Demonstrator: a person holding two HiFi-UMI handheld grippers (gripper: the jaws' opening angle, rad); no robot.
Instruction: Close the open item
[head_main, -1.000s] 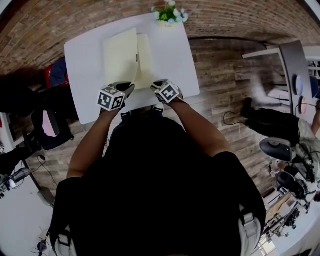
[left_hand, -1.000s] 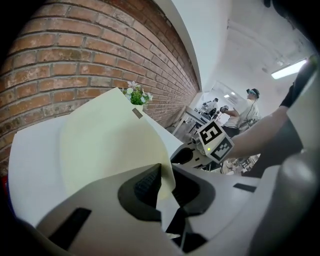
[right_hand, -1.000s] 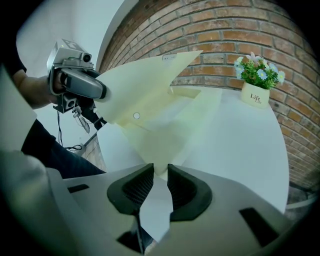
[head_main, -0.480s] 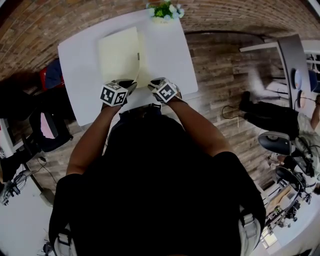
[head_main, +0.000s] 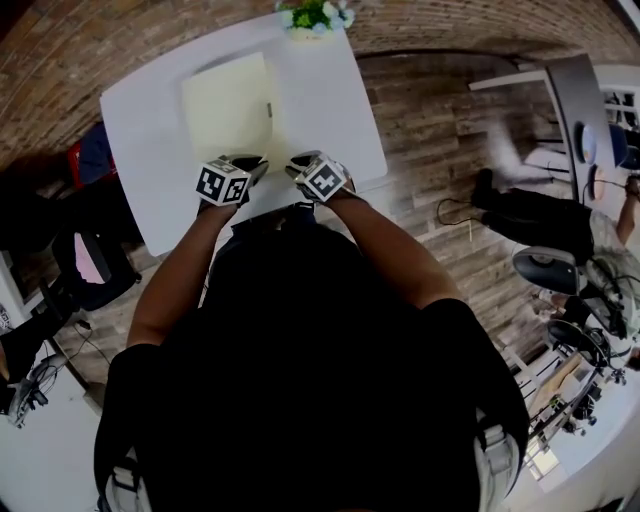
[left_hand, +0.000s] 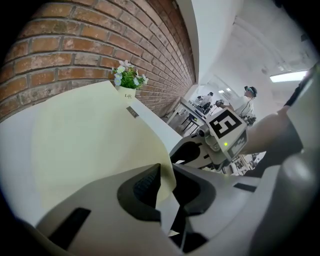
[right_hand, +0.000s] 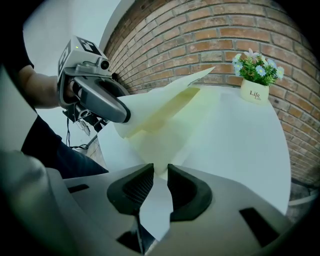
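While the right gripper (right_hand: 159, 167) pinches its back, the left gripper (left_hand: 167, 170) pinches the yellow folder's (head_main: 228, 108) cover.

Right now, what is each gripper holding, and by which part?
Left gripper holds the folder by its raised cover's near edge. Right gripper: jaws straddle its lower leaf's near corner; grip unclear.

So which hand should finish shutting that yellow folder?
Left, probably. The left tool grips the raised folder cover and can simply lower it flat. The right tool only pinches the bottom sheet at its near corner, steadying it.
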